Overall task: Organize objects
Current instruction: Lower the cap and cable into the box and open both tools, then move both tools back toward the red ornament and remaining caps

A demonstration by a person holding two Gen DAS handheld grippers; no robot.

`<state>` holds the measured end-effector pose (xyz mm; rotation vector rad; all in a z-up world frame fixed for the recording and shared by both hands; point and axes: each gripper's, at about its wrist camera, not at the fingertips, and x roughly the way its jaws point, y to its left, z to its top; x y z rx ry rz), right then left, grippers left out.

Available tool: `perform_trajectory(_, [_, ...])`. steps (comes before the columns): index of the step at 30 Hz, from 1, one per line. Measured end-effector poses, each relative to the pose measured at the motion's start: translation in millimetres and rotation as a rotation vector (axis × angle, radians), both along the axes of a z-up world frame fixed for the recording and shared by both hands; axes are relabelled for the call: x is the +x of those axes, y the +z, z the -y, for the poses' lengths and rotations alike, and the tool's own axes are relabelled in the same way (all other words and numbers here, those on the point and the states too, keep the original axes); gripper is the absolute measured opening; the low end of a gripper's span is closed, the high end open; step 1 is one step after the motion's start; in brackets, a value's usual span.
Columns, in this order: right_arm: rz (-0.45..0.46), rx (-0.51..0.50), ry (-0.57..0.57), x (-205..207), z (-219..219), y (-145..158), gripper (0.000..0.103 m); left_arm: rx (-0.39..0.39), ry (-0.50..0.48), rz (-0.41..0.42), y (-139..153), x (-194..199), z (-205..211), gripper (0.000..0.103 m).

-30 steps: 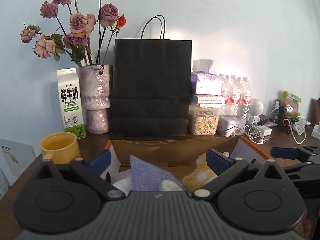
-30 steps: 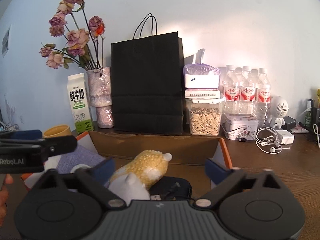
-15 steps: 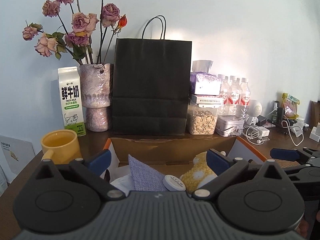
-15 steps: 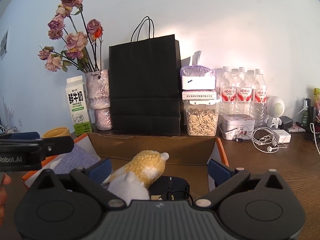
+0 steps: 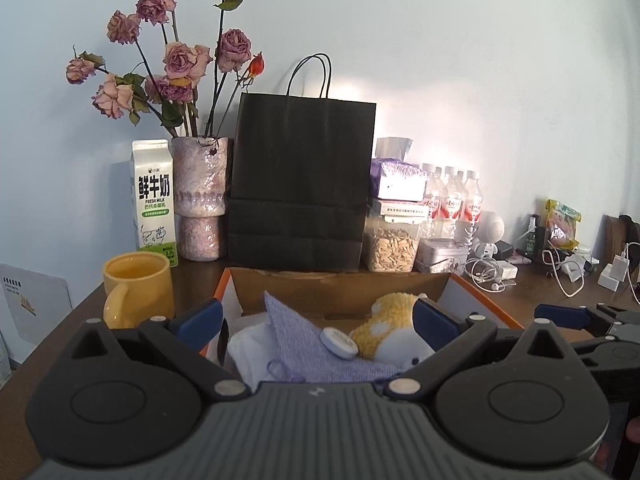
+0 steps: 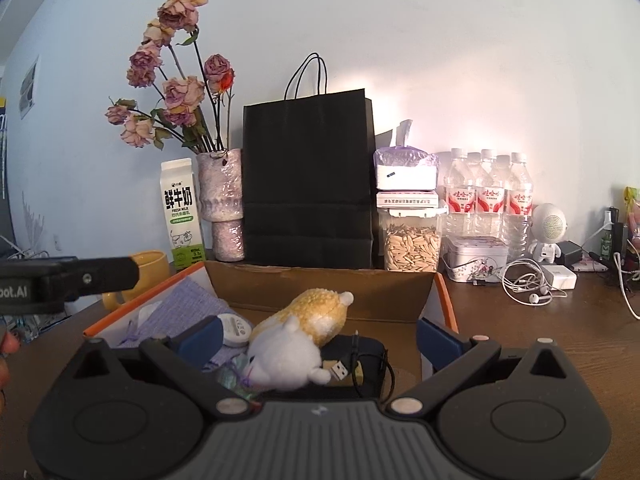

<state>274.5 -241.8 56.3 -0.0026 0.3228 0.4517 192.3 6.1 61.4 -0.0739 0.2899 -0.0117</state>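
Cloth [image 5: 304, 344] now lies flatter in the box [image 5: 336, 292], small tin [image 5: 339, 342] exposed.

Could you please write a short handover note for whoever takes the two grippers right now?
Left gripper: open, empty, over the cardboard box.
Right gripper: open, empty, over the same box from its right end.
In the box: plush toy, purple cloth with a white cloth under it, small round white tin lying on the purple cloth, and a black pouch with a USB cable beside the plush toy.
Outside the box: yellow mug on the table to its left; milk carton and the rest stand along the wall.
Done: those items are boxed.
Left: probably only the loose things outside, if they belong in it; I cannot tell which do.
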Motion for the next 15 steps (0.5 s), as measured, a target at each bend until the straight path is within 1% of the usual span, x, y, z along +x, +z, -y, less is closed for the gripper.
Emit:
perform_trajectory(6, [-0.016,-0.022,0.001,-23,11,-8,0.103,0.014,-0.002,-0.041,-8,-23,-5,0.103])
perform_trajectory(10, [-0.043,-0.057,0.006,-35,15,-19,0.103,0.034,-0.013,-0.090,-18,-33,-7,0.103])
perform_trajectory(15, [-0.081,-0.090,0.004,-47,22,-30,0.103,0.034,-0.032,-0.159,-33,-45,-9,0.103])
